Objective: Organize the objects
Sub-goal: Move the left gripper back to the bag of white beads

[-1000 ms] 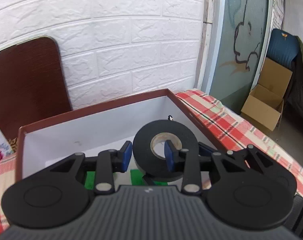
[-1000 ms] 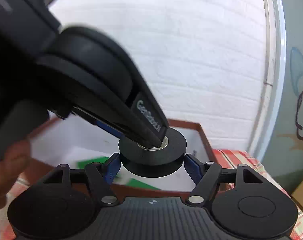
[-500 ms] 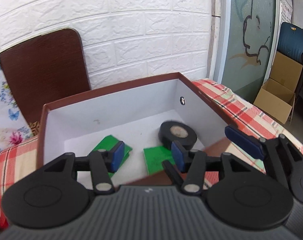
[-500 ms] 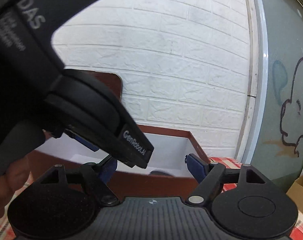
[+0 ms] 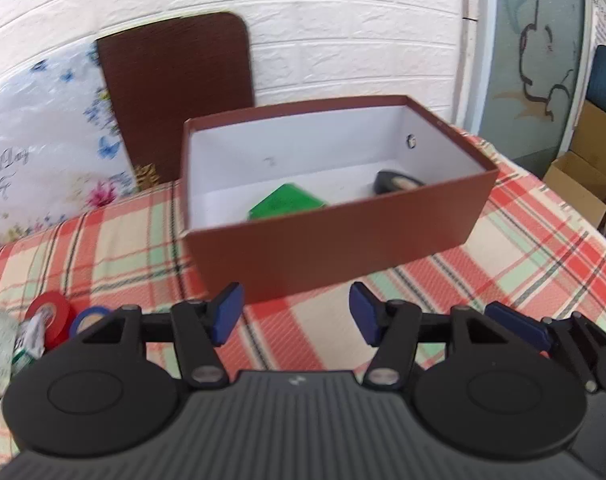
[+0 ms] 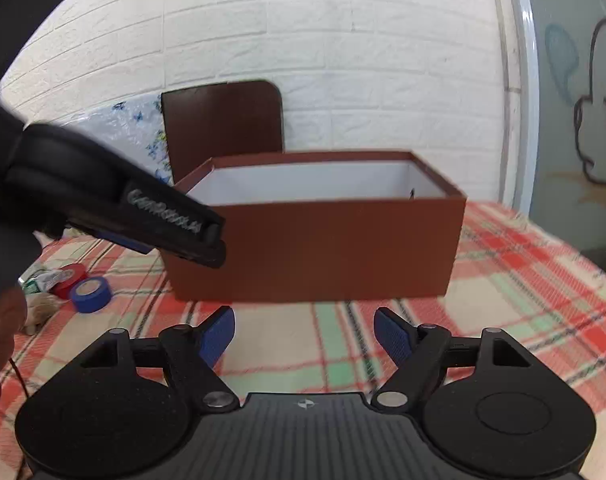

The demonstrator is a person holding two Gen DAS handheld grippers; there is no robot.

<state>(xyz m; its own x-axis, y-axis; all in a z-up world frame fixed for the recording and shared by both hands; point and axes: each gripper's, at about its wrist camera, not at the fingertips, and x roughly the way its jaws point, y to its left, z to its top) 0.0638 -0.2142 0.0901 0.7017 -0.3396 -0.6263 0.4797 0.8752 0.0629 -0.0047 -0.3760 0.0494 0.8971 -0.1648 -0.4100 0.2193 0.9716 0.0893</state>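
Note:
A brown box [image 5: 343,236] with a white inside stands on the plaid tablecloth; it also shows in the right wrist view as the brown box [image 6: 323,244]. Inside lie a black tape roll [image 5: 395,182] at the right and a green flat piece [image 5: 287,202]. My left gripper [image 5: 295,314] hangs in front of the box, its jaws opening, nothing between them. My right gripper [image 6: 305,334] is open and empty, also short of the box. A red tape roll [image 5: 51,316] and a blue tape roll [image 6: 91,294] lie at the left.
Small packets [image 5: 7,344] are heaped beside the rolls at the left table edge. A brown board [image 5: 175,92] and a flowered bag [image 5: 43,136] lean on the white brick wall behind. A cardboard carton [image 5: 587,184] stands on the floor at the right.
The black tape roll, held over the box a second ago, now lies inside it. Both grippers have pulled back from the box towards the near side, and the left jaws have widened.

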